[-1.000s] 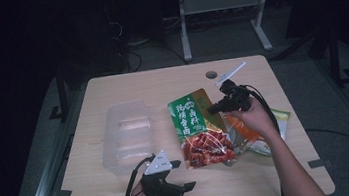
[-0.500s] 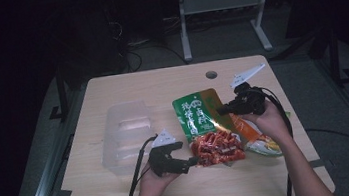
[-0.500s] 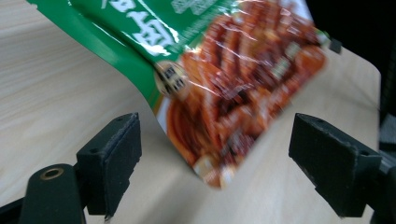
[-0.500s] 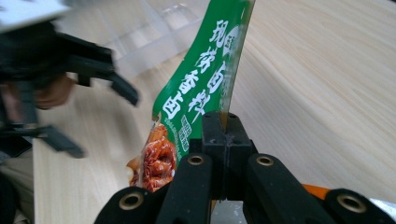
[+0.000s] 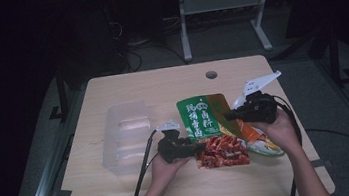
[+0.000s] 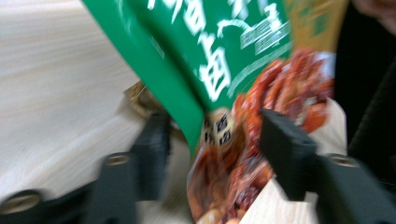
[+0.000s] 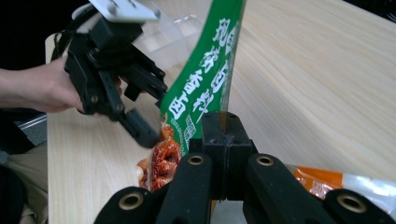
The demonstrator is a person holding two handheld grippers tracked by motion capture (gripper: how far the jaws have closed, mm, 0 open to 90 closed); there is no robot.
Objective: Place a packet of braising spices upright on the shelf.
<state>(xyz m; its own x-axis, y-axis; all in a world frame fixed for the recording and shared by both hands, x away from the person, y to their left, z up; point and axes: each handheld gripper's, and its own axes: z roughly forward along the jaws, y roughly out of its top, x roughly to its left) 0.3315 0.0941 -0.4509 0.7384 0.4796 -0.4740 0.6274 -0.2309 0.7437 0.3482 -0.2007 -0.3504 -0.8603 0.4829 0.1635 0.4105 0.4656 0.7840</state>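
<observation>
Wooden table [image 5: 126, 89], dark room. Green pouch [image 5: 204, 119] at 5 o'clock of centre, lifted by right gripper [image 5: 230, 116], jaws clamped on its edge. Left gripper [image 5: 199, 147] at 9 o'clock, jaws just closing, pouch between, pads apart. Clear tray [image 5: 126, 134] at 9 o'clock; orange pack [image 5: 261, 143] underneath.

High view dim, surroundings near black; left gripper view motion-blurred; right gripper view sharp, evenly lit

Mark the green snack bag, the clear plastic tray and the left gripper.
green snack bag [image 5: 200, 117], high view, green printed panel.
clear plastic tray [image 5: 129, 134], high view, its near wall.
left gripper [image 6: 212, 140], left gripper view, midway between the fingers.
</observation>
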